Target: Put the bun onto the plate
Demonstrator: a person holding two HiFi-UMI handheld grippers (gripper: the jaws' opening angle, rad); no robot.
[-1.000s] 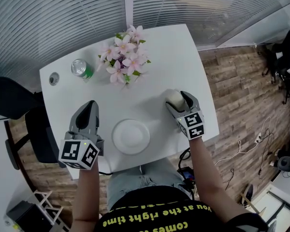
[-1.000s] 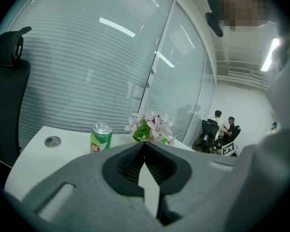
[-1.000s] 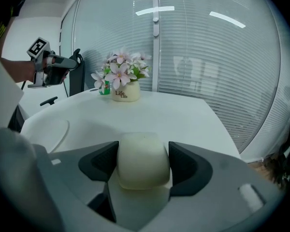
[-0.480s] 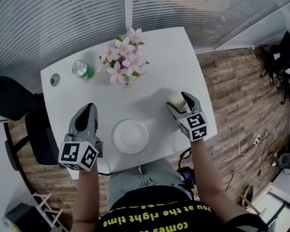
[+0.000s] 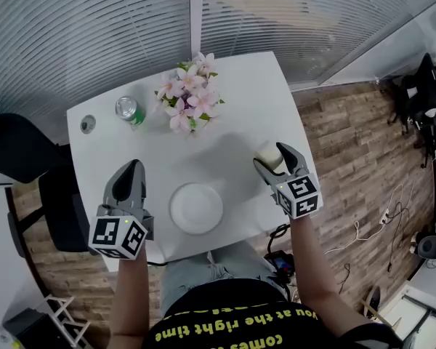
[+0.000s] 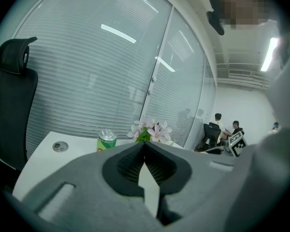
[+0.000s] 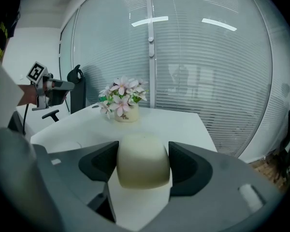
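Bun (image 7: pixel 142 159) and plate (image 5: pixel 196 207) are both found at a white table (image 5: pixel 240 100), the biggest thing seen. The plate is set near the front edge, about in the middle, and nothing is laid on it. Pink flowers (image 5: pixel 190 97) are stood at the back, well away from the plate.

The left claw (image 5: pixel 133 167) is held over the table, to the left of the plate. Its jaws are pressed together and nothing is held in them. The right claw (image 5: pixel 271 157) is held near the right edge, and its jaws are clamped on the two sides of the bun. A green can (image 5: pixel 129 110) is stood at the back left.

Last comes the bun. It is gripped to the right of the plate and well apart from it. Whether it is lifted off the table cannot be told.

The bun looks soft, so it could be squashed if it is squeezed harder. It could be dropped if the jaws are loosened too soon, and because it is held close to the table edge, it might be lost to the floor. The plate could be knocked or pushed if the claw is brought in too low. If the bun is let go over the rim and not the middle, it could be rolled off.
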